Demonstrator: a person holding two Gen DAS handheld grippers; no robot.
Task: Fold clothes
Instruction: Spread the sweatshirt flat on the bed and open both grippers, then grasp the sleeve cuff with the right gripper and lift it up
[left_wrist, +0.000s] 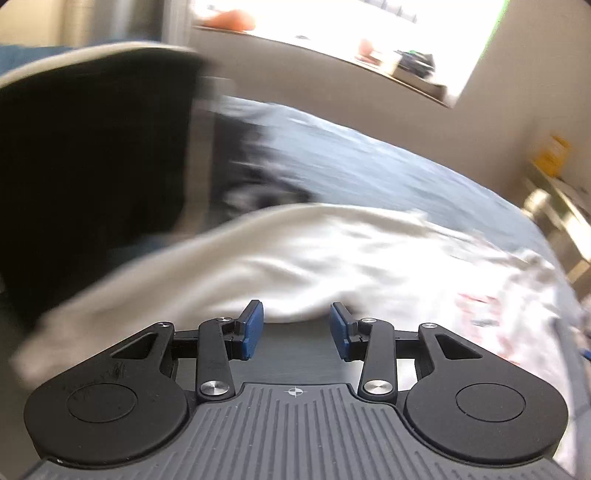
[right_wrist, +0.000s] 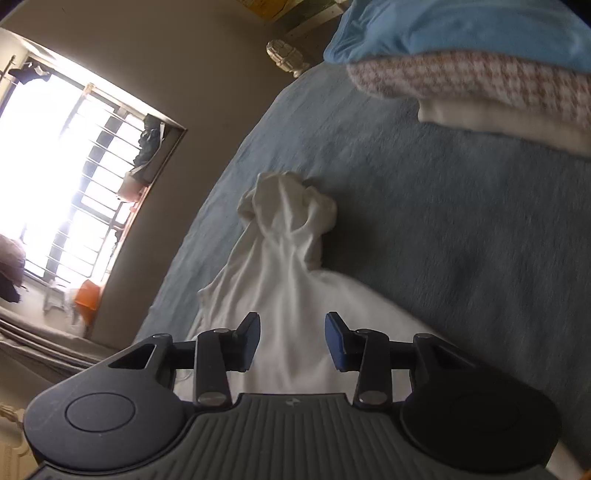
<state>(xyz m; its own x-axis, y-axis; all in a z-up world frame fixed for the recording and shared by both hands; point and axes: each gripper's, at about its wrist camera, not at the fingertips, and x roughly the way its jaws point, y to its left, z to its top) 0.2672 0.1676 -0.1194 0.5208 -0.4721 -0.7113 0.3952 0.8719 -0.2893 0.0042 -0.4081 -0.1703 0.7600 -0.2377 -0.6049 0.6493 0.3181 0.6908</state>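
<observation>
Right wrist shows my right gripper (right_wrist: 291, 341) part-open and empty over the white garment (right_wrist: 284, 258) on the bed (right_wrist: 443, 221), left gripper (left_wrist: 296, 330) likewise, so next I judge I must grab edges to spread it.

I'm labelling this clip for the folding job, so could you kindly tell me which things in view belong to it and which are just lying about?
Part of the job:
- crumpled white cotton garment on the blue bedspread
- left gripper, open
- right gripper, open

Just lying about:
- light blue pillow
- pink-and-white houndstooth folded cloth
- orange bag by the barred window
</observation>
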